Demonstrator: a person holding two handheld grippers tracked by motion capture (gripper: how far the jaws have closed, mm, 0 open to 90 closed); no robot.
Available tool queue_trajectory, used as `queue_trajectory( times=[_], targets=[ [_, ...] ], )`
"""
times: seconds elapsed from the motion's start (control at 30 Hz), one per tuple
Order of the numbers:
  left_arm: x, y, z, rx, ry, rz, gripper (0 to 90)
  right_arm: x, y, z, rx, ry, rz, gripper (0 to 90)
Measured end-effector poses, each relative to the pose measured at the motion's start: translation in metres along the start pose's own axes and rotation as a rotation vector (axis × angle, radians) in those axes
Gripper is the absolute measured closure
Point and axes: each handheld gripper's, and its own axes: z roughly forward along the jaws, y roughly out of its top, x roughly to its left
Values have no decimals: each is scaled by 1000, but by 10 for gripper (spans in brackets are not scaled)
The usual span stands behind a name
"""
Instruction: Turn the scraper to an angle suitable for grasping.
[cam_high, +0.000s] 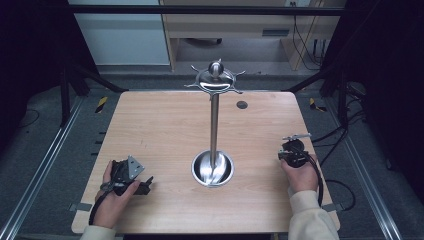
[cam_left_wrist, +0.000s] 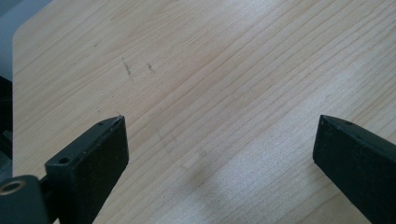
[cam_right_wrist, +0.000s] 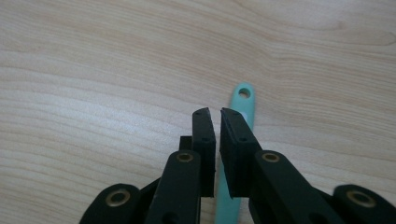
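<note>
Right gripper view, tool (cam_right_wrist: 217, 112) hides teal handle (cam_right_wrist: 243, 100)

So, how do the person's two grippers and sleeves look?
Both grippers are black. The left gripper carries a grey three-cornered plate on top, and its blocky black jaws have small screw holes. The right gripper has flat black jaw pads, brass-coloured pivot rings and a black cable trailing back. The sleeves are light beige.

The table (cam_high: 165, 130) is light brown wood with wavy lines. The handle (cam_right_wrist: 242, 105) is mint green. The stand (cam_high: 214, 125) is shiny silver.
</note>
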Motion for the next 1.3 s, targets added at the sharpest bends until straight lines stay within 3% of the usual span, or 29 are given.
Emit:
queue_trajectory(
  times=[0.07, 0.17, 0.27, 0.33, 0.37, 0.43, 0.5, 0.53, 0.6, 0.63, 0.83, 1.03, 1.3],
  targets=[
    [5, 0, 0, -37, -34, -30, 35, -2, 2, -4, -10, 9, 16, 813],
    [8, 0, 0, -51, -48, -27, 34, -1, 6, -9, -24, 21, 13, 805],
    [6, 0, -6, -86, -73, -29, 37, 4, 14, -15, 14, -24, -29, 762],
    [4, 0, -11, -92, -71, -17, 36, 5, 16, -15, 31, -25, -36, 750],
    [3, 0, -19, -101, -58, -10, 36, 7, 19, -10, 80, -37, -38, 735],
    [2, -4, -35, -151, -35, -59, 35, 6, 22, -8, 107, -54, -42, 714],
    [1, -5, -37, -160, -26, -70, 33, 6, 24, -7, 124, -66, -38, 702],
    [3, -7, -35, -136, -13, -60, 33, 3, 27, -4, 179, -77, -31, 665],
    [3, -7, -32, -129, -10, -70, 33, 2, 29, -4, 196, -81, -30, 657],
    [7, -8, -25, -102, -5, -76, 34, 0, 31, -2, 239, -88, -23, 645],
    [10, -11, -15, -51, 30, -54, 35, -11, 32, 5, 324, -12, 12, 608],
    [10, -11, -16, -52, 33, -46, 34, -23, 30, 10, 355, 5, 62, 605],
    [6, -8, -15, -35, 32, -3, 33, -20, 32, 14, 370, 9, 59, 611]
  ],
)
